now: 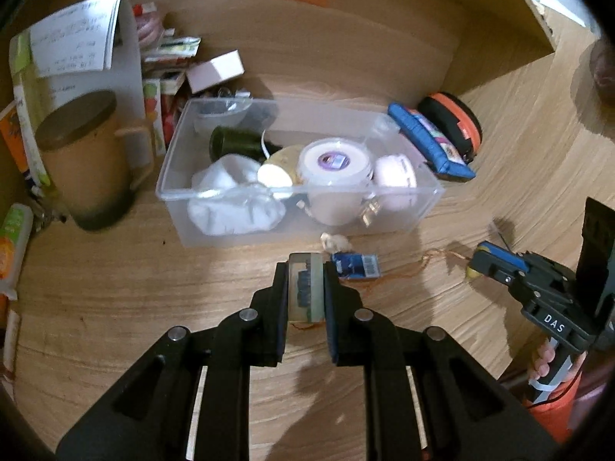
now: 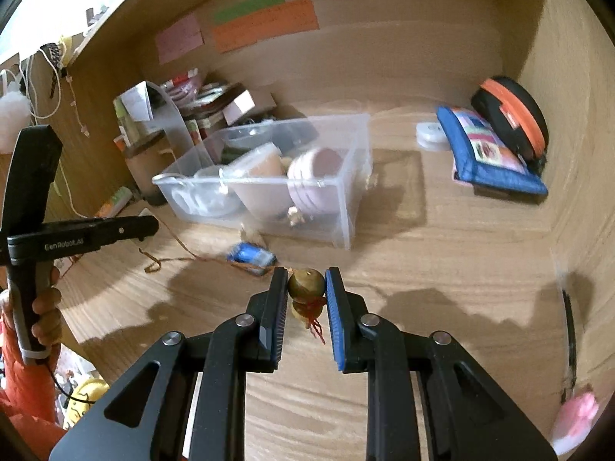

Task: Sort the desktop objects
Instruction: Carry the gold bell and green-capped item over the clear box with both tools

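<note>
My left gripper (image 1: 305, 276) is shut on a small clear block (image 1: 305, 288) with dark marks inside, held above the wooden desk (image 1: 153, 288) just in front of the clear plastic bin (image 1: 426, 201). My right gripper (image 2: 306, 282) is shut on a small golden gourd charm (image 2: 305, 284) with a red tassel, lifted off the desk. The bin (image 2: 346, 207) holds tape rolls, a white cloth, a dark bottle and pink round cases. A small blue packet (image 1: 357, 265) (image 2: 251, 255) and a thin brown cord (image 2: 173, 259) lie on the desk before the bin.
A brown lidded mug (image 1: 82, 157) and a heap of papers and packets stand left of the bin. A blue pouch (image 1: 430, 142) (image 2: 488, 150) and an orange-black round case (image 1: 453, 119) (image 2: 511, 119) lie at the back right. A white tape roll (image 2: 430, 132) sits nearby.
</note>
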{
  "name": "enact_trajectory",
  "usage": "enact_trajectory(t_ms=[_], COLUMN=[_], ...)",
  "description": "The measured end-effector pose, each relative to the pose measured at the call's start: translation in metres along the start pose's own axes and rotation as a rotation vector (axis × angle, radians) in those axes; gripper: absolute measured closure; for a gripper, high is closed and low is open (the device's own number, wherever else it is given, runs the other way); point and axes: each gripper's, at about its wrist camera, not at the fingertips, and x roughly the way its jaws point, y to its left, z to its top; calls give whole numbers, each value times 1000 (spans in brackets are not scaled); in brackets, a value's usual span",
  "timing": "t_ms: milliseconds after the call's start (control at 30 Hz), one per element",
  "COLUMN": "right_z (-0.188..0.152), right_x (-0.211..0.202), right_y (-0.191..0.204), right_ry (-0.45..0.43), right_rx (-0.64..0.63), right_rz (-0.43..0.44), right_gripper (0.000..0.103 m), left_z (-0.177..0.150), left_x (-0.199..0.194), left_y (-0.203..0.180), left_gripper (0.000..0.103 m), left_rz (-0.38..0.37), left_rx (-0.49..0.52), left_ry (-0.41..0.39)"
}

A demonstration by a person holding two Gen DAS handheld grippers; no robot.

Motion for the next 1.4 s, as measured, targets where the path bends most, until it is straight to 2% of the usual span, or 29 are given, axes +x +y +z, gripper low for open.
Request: enact_trajectory(t_ms=[233,467,733,900,1100,1333,1400], right_z=[33,65,101,111,102,109,116], right_x=[-8,-10,10,23,20,-27,-42], right_y=[19,45,64,63,57,54,57], right_ry=[-59,-110,-137,-132,-118,-210,-243], right_rx=[-65,-136,-161,-154,-122,-142,-171], right_rz=[9,29,42,49,83,50,10], right_gripper=[85,85,85,85,85,85,85], left_z=[18,44,68,60,40,23,19], left_x=[-11,-21,-19,-9,9,38,46], left_y=[-5,3,19,23,14,8,5], left_gripper=[87,87,87,87,87,87,87], left_rz=[-7,19,48,27,-3,-39,-37], left_rx=[31,36,39,41,82,95,104], left_ry=[-45,-92,-107,-71,-10,71,90])
